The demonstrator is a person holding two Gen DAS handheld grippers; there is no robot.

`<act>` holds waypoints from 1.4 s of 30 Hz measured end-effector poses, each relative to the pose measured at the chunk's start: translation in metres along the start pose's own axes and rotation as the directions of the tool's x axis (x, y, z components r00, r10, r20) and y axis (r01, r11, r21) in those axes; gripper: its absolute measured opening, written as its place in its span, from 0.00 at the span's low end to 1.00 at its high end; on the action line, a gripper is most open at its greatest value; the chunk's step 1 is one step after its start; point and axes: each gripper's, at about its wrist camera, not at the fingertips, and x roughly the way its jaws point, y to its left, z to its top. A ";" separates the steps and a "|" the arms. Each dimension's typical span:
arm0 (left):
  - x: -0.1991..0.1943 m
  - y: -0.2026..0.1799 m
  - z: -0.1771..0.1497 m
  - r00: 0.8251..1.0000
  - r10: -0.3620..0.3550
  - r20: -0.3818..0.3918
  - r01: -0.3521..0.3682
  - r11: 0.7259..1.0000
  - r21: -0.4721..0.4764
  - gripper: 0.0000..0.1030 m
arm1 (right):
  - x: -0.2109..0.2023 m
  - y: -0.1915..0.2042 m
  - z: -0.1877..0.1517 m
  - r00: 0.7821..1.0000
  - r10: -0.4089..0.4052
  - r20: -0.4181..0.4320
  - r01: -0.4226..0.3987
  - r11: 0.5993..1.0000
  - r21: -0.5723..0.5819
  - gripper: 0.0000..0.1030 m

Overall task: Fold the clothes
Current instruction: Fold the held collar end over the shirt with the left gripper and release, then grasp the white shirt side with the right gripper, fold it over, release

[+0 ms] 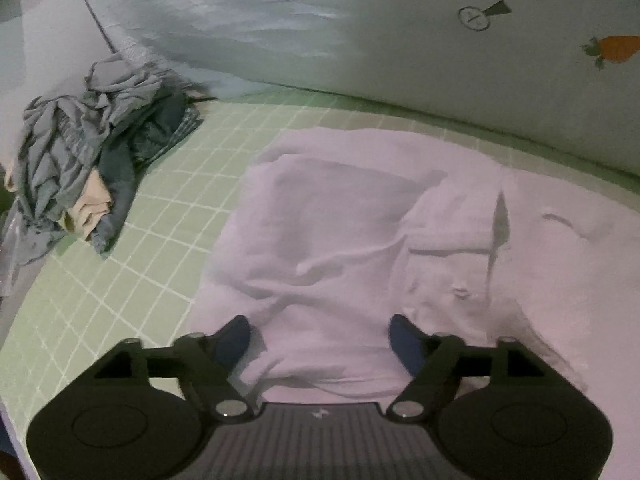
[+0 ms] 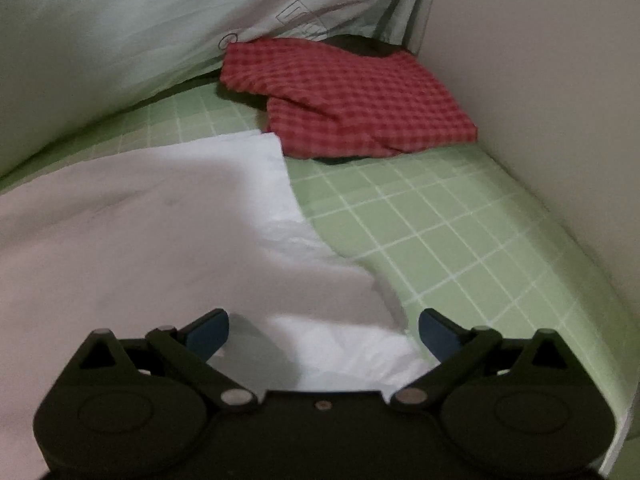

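Pale pink-white fabric, the garment (image 1: 360, 216), lies spread on the green grid sheet (image 1: 168, 216) of the bed, partly folded, with creases and a small slit-like fold near its middle. Left claw (image 1: 320, 340) is spread wide, blue fingertips (image 1: 234, 340) well apart, both hovering over the near edge of the garment; nothing is between the pads and no pinch is visible. Whether the tips brush the cloth can't be told from this angle. Right claw (image 2: 324, 332) is also spread wide, blue fingertips (image 2: 208, 334) apart: the left tip sits over the garment (image 2: 160, 232), the right tip over the green sheet (image 2: 440, 232) just off the cloth's edge, so the claw straddles that edge. Nothing gripped there either; contact can't be told. In the right wrist view the garment's edge runs diagonally from the far middle down toward the claw, with a brighter white layer showing under the upper ply. Beyond it, well apart from the claw, a folded red checked cloth (image 2: 360, 96) sits on something dark near the far corner, against a plain wall (image 2: 540, 80). In the left wrist view a crumpled pile of grey-blue clothes (image 1: 92, 152) sits at the far left of the sheet, apart from the garment. A pale quilt (image 1: 400, 40) with small printed marks and an orange carrot motif runs along the back.
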 end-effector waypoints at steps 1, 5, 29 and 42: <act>0.001 0.001 -0.001 1.000 0.016 -0.003 -0.016 1.000 -0.007 0.87 | 0.004 -0.003 0.001 1.000 0.014 -0.007 -0.014 1.000 0.002 1.00; 0.005 0.009 0.000 0.999 0.013 -0.030 -0.015 0.998 -0.054 0.93 | 0.017 -0.009 0.001 0.998 0.066 -0.023 -0.066 0.998 0.009 1.00; -0.026 0.049 0.014 0.976 -0.216 -0.009 0.215 0.975 -0.055 1.00 | -0.028 0.019 0.027 0.981 0.192 0.014 -0.191 0.981 -0.043 0.22; -0.056 0.102 0.029 0.916 -0.372 0.150 0.361 0.928 0.094 1.00 | -0.116 0.155 0.028 0.943 0.312 0.119 -0.298 0.947 -0.121 0.22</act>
